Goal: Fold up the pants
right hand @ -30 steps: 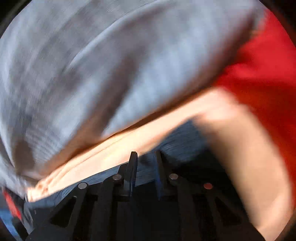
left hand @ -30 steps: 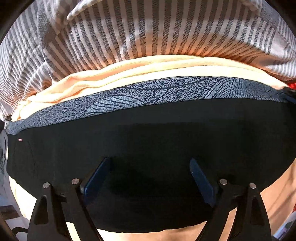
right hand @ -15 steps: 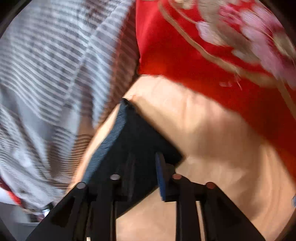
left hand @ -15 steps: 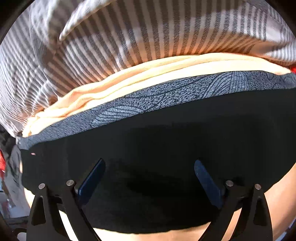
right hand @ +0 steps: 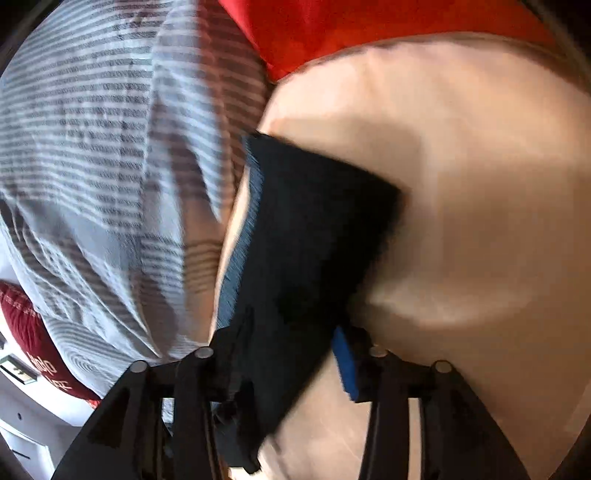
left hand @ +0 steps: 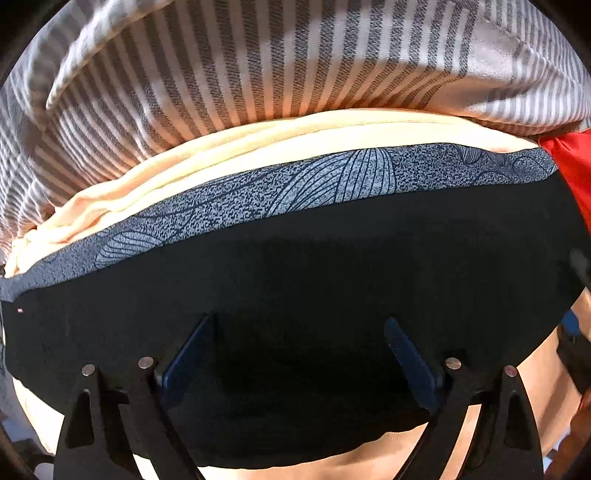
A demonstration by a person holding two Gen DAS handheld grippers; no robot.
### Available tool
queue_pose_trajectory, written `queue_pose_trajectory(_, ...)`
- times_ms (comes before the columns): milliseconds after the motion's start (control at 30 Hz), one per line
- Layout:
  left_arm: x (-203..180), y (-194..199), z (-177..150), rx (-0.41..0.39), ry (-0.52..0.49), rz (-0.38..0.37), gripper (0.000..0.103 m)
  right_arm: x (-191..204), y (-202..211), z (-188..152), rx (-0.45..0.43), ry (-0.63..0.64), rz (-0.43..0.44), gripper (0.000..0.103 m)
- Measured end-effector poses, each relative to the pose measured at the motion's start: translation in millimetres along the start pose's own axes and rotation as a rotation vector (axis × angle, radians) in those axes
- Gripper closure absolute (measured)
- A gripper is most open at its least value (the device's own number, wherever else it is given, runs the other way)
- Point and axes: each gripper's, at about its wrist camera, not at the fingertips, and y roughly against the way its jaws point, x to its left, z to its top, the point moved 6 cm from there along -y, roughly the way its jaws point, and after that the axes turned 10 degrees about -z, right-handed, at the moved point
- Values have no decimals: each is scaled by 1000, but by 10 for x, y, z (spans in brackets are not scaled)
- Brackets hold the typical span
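Two tools are in view. Nearest in my left view, the left tool [left hand: 295, 354] hangs spread wide over the black pants [left hand: 295, 280], its pads clear of the cloth. The pants lie folded on a peach sheet [left hand: 258, 147]; their grey patterned band [left hand: 332, 177] forms the far edge. In my right view, the right tool [right hand: 295, 354] has just been opening, with the near right corner of the pants between its pads, apparently no longer pinched. Beyond lie a striped blanket [left hand: 258, 55] and a red cloth [right hand: 369, 26]. Risk: a withdrawing pad may snag that corner and undo the fold.
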Motion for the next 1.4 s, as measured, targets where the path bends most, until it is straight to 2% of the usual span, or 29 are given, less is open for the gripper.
queue_pose_trajectory(67, -24, -4, 13, 6, -3, -1, 8, 94, -76, 61, -13, 20, 6, 47)
queue_pose_trajectory(167, 24, -19, 56, 25, -14, -4, 8, 240, -213, 117, 9, 47, 24, 50)
queue_pose_trajectory(200, 18, 8, 80, 36, -14, -1, 12, 280, -260, 119, 38, 48, 12, 68)
queue_pose_trajectory(233, -9, 59, 129, 37, -17, -4, 34, 260, -242, 101, 51, 58, -8, 84)
queue_pose_trajectory(333, -92, 265, 338, 5, -12, -33, 68, 398, -104, 64, 45, 141, -11, 88)
queue_pose_trajectory(367, -116, 317, 399, -11, 0, -48, 71, 462, -65, 47, 44, 167, -10, 88)
queue_pose_trajectory(500, -132, 409, 686, -84, 67, -62, 71, 762, 108, -46, 36, 271, 27, 89)
queue_pose_trajectory(633, -44, 60, 858, -68, 144, -48, 71, 968, 188, -158, 30, 378, 16, 89)
queue_pose_trajectory(667, -48, -47, 859, -59, 138, -39, 71, 1001, 181, -189, 37, 393, 14, 89)
queue_pose_trajectory(700, -84, -61, 882, -111, 100, -4, 71, 1033, 172, -213, 36, 407, 7, 89)
queue_pose_trajectory(733, -186, -60, 885, -131, 16, 60, 72, 1076, 173, -235, 25, 430, -3, 89)
queue_pose_trajectory(767, -247, -37, 878, -138, -35, 92, 72, 1117, 182, -251, 18, 442, -9, 89)
queue_pose_trajectory(800, -267, 1, 864, -133, -50, 89, 72, 1142, 193, -261, 14, 442, -11, 89)
queue_pose_trajectory(933, -189, 330, 580, -95, 58, -76, 72, 1273, 250, -357, -6, 455, -34, 89)
queue_pose_trajectory(1033, -292, 331, 256, -35, 24, -129, 72, 1355, 318, -436, -17, 469, -51, 89)
queue_pose_trajectory(1067, -333, 244, 160, -17, -2, -121, 71, 1387, 313, -473, -19, 477, -60, 89)
queue_pose_trajectory(1133, -412, 223, 151, -87, -73, -85, 71, 1463, 309, -573, -20, 503, -87, 89)
queue_pose_trajectory(1167, -429, 236, 175, -85, -82, -84, 71, 1523, 320, -616, -28, 521, -98, 89)
queue_pose_trajectory(1300, -222, 392, 235, -31, 24, -209, 72, 1864, 360, -886, -78, 645, -163, 89)
queue_pose_trajectory(1400, 184, 675, 172, -56, 73, -192, 71, 2154, 318, -1197, -107, 752, -211, 89)
